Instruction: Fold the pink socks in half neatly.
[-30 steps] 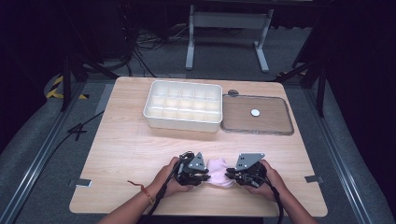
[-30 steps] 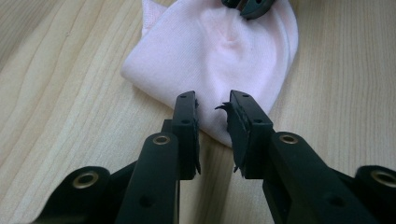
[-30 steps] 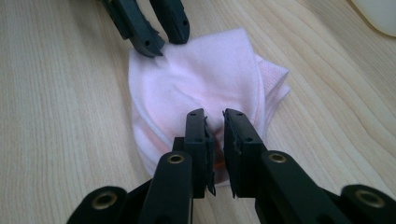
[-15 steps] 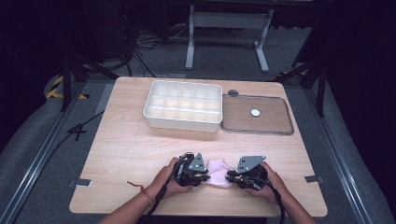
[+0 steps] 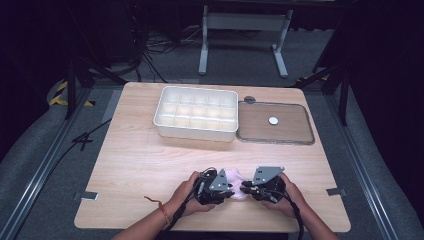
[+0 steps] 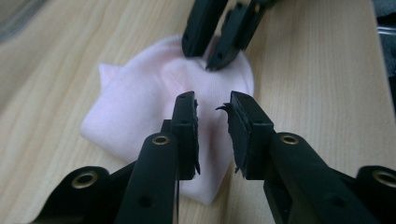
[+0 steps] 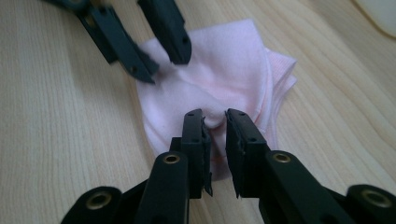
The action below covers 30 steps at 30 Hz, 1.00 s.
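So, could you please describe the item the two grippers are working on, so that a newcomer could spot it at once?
Start from the wooden table and look at its near edge, where the person's hands come in. Between the left gripper and the right gripper lies a small, folded pale pink cloth, possibly a sock. It is the only soft, pink thing there; the white compartment tray and clear lid sit at the far side.

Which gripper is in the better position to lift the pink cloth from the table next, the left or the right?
Probably the right gripper: its jaws already pinch a raised fold of the pink cloth. The left gripper hangs over the cloth with a small gap between its jaws and nothing visibly gripped.
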Motion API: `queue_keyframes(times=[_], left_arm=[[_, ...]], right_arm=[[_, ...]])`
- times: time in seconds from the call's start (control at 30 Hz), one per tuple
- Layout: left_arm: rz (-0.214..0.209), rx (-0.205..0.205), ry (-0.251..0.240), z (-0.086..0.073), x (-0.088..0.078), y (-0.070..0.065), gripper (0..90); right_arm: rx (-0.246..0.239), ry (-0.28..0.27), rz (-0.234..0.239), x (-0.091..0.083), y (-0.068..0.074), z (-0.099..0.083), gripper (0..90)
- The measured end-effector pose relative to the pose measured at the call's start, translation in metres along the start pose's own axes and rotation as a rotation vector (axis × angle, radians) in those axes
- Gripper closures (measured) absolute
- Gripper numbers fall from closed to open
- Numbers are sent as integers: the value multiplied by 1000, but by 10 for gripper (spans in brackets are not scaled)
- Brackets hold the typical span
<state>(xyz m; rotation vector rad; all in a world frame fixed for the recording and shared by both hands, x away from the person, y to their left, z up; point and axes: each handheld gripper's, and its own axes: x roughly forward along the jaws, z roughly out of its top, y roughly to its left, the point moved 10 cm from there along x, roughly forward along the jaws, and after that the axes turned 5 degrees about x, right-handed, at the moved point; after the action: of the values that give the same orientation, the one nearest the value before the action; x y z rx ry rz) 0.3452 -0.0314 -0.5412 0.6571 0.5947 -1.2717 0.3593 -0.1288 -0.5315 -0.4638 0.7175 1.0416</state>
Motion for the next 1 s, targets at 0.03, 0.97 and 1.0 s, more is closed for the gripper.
queue_keyframes(times=[0.03,0.97,1.0], left_arm=[[-4,-3,1,-1,1,0,733],[-14,-31,-9,-1,-2,1,694],[-3,-26,-18,1,-5,5,685]], right_arm=[[9,-15,-7,-2,-1,2,794],[25,-28,-81,14,-11,3,879],[26,-28,-79,14,-11,4,880]])
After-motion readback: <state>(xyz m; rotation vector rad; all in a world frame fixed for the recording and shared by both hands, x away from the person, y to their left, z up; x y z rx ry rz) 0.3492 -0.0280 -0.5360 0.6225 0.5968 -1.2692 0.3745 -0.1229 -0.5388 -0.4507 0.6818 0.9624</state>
